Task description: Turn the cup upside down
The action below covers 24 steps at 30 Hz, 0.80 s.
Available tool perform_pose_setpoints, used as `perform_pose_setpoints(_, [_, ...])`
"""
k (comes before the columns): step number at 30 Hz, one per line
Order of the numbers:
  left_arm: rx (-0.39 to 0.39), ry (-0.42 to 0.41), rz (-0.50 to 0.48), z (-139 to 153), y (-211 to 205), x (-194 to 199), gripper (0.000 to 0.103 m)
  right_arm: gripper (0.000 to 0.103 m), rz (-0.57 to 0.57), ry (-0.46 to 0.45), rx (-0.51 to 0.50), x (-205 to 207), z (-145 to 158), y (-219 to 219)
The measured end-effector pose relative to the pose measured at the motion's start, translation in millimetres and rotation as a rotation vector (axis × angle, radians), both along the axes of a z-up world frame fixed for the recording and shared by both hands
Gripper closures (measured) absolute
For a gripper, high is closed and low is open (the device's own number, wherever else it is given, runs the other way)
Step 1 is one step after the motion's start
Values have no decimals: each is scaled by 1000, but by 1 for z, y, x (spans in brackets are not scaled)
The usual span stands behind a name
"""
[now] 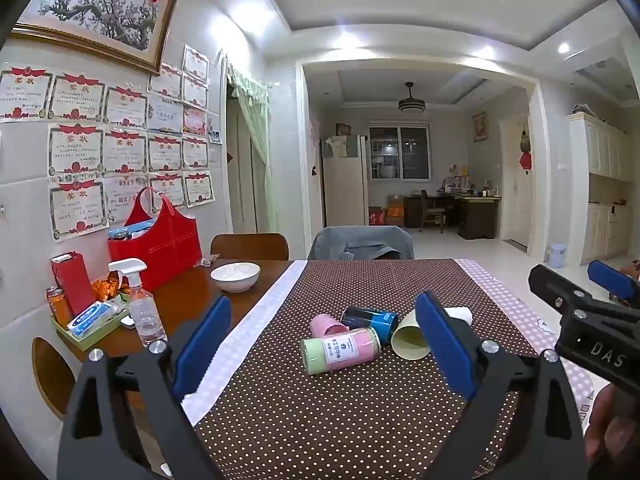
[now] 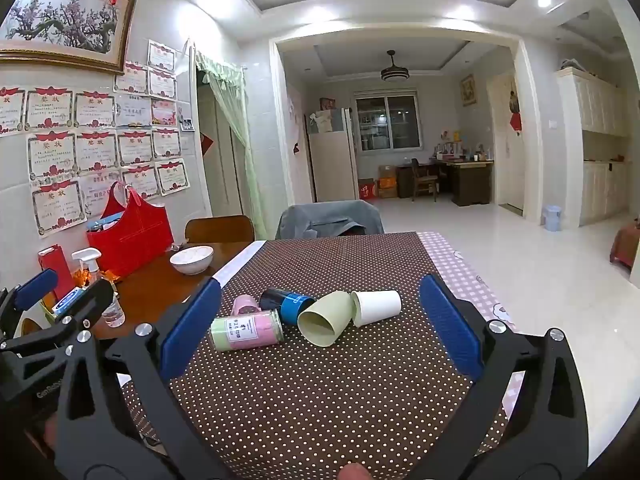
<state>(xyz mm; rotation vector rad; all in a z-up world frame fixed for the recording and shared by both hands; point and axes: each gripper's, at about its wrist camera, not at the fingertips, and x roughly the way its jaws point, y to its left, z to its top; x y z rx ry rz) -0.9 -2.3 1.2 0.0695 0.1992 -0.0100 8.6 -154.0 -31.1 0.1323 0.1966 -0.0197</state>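
The pale green cup (image 2: 322, 320) lies on its side on the brown dotted tablecloth (image 2: 320, 392), mouth toward the cameras, touching a tipped white paper cup (image 2: 376, 307) and a dark blue can (image 2: 286, 305) (a pink-and-green labelled canister (image 2: 248, 330) and a small pink cup (image 1: 326, 325) lie alongside). The left gripper (image 1: 324, 344) and right gripper (image 2: 320, 322) both hover spread wide, holding nothing.

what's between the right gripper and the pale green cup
Only bare dotted tablecloth, as the right wrist view shows. The right gripper is open and the pale green cup lies on its side ahead, mouth toward the camera.
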Motion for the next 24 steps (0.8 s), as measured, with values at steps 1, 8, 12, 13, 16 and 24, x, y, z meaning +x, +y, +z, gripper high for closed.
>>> perform_pose_setpoints(1, [-2,4,1,1,4,-1,11,6,0,-1,0,0,0,0])
perform_pose_setpoints(8, [-2,4,1,1,4,-1,11,6,1,-3,-2,0,1,0])
perform_pose_setpoints(12, [-2,1,2,0,4,-1,11,6,0,0,-1,0,1,1])
perform_pose_setpoints(13, [-3,3,2,0,4,-1,11,6,0,0,0,1,1,1])
perform_pose_setpoints(16, [-2,2,1,0,4,-1,11,6,-1,0,-1,0,1,2])
perform_pose_setpoints(24, [-2,1,2,0,4,-1,11,6,0,-1,-2,0,2,1])
